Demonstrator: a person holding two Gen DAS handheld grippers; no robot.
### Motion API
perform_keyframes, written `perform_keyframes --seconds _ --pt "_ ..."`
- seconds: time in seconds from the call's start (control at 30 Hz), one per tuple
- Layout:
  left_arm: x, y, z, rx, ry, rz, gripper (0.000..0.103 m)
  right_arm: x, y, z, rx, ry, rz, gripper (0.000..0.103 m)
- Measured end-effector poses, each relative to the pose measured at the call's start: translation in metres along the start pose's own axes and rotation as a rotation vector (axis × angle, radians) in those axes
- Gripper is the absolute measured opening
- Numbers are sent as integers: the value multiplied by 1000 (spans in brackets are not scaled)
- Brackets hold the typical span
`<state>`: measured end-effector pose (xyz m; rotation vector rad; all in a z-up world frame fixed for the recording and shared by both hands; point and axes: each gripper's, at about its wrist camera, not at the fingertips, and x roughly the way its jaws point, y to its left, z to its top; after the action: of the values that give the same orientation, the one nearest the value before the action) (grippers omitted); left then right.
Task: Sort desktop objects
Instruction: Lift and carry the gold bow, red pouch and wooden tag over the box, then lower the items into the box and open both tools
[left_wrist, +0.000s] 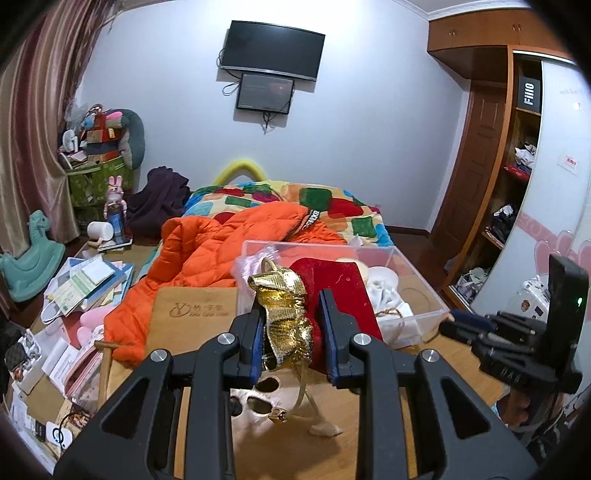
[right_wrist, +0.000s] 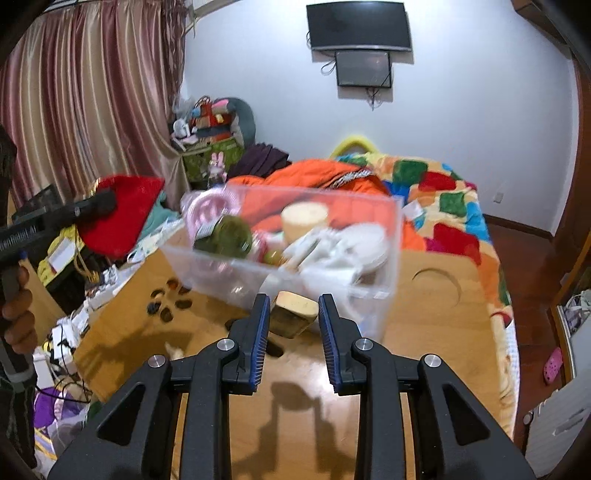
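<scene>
My left gripper (left_wrist: 291, 306) is shut on a red and gold cloth pouch (left_wrist: 291, 321), held above the wooden table with its gold cord hanging down. The pouch shows as a red shape (right_wrist: 122, 218) at the left of the right wrist view. A clear plastic bin (left_wrist: 410, 317) sits just beyond it, holding white items and a beige round piece; it also shows in the right wrist view (right_wrist: 369, 291). My right gripper (right_wrist: 291, 302) is open, with a small wooden block (right_wrist: 293, 314) on the table between its fingertips, in front of the bin.
The wooden table (right_wrist: 424, 332) has a cut-out ring at the right. Several dark pebbles (right_wrist: 168, 299) lie at its left. An orange jacket (left_wrist: 207, 254) and a patchwork bedspread (left_wrist: 332, 206) lie behind. Papers and clutter (left_wrist: 81, 288) fill the floor at left.
</scene>
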<state>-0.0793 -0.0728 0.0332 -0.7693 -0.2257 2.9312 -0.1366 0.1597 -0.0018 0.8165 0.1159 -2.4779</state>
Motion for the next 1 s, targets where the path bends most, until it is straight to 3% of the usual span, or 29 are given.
perform_keyframes --seconds 0.33,0.77,0.93,1.0 --pt "30 -6 30 27 7 8 26 9 -26 36 35 -53 -25 24" --pt "96 -9 33 40 102 -11 26 55 -24 53 11 -14 -10 25" --pt "106 -7 29 43 139 -28 34 70 -11 53 -39 14 -26 29" --pt "106 -8 28 51 136 -18 44 69 -7 52 -62 9 -29 40"
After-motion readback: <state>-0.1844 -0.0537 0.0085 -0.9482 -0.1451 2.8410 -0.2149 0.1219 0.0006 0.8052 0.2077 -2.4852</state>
